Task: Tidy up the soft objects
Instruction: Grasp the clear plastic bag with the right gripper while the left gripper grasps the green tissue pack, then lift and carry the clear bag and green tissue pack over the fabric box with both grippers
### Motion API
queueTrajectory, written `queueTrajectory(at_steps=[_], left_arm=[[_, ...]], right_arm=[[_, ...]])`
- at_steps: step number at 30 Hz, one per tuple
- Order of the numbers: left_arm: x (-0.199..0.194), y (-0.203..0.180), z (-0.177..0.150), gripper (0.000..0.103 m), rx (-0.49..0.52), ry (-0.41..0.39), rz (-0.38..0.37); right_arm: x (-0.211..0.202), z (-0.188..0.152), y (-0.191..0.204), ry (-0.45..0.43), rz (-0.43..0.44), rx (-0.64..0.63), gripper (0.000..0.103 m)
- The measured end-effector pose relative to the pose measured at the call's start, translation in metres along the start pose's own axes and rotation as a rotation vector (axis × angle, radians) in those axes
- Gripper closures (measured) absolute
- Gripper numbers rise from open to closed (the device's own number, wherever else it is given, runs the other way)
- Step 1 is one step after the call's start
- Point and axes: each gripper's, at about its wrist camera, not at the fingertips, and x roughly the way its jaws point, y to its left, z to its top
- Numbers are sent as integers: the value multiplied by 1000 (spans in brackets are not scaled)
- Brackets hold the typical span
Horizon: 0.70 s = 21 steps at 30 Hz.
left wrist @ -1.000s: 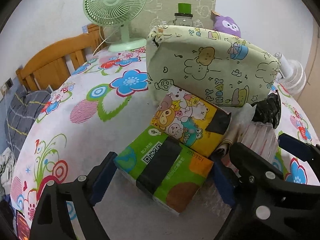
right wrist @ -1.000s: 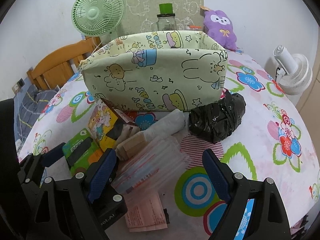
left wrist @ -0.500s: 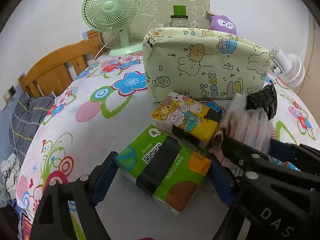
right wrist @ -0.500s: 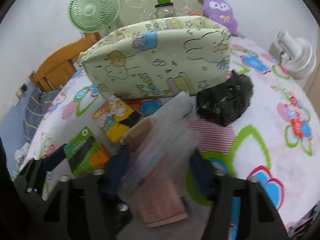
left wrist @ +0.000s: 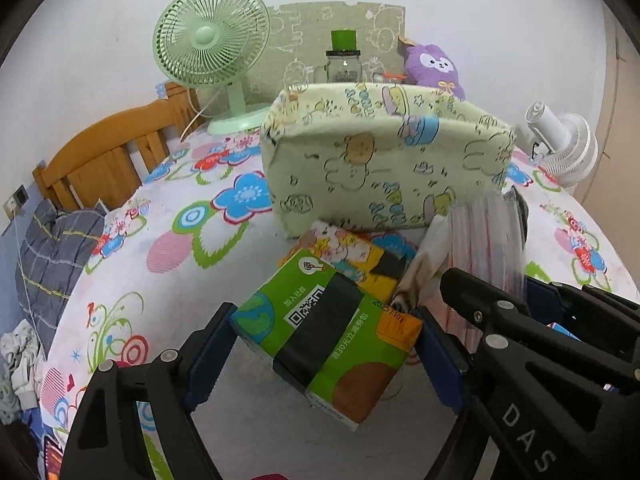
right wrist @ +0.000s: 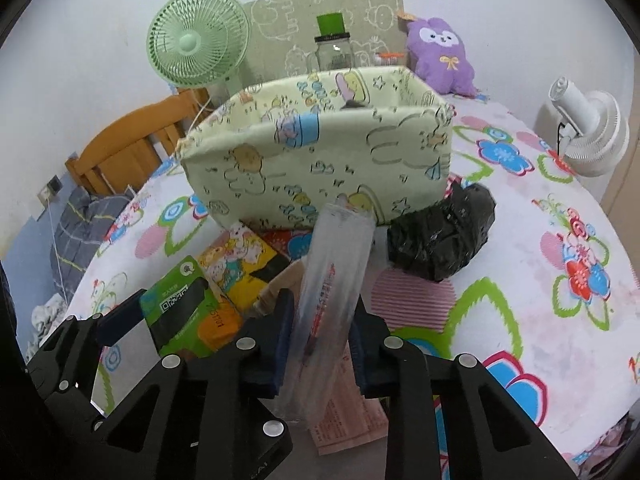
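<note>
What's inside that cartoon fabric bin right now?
The right wrist view shows the fabric bin's printed inner walls and one small dark item poking up at the back wall. Its front wall hides the floor, so the rest of the contents cannot be seen.

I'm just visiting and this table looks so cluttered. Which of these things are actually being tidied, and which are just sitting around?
Part of the job:
- clear packet, held by the right gripper
- green tissue pack, between the left gripper's fingers
- yellow cartoon pack
- black bundle
- fabric bin

Just lying about:
- green fan
- white fan
- glass jar
- purple plush
</note>
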Motion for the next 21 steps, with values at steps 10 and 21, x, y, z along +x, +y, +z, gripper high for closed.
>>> queueTrajectory(at_steps=[10,21], left_arm=[[-18,-10,19,16,0,-47,-2],[-38,-15,37,16,-1,-94,-2]], right_arm=[[-25,16,-6,-61,-17,-13,77],[-49,32,-7,-112,-23,-25,77]])
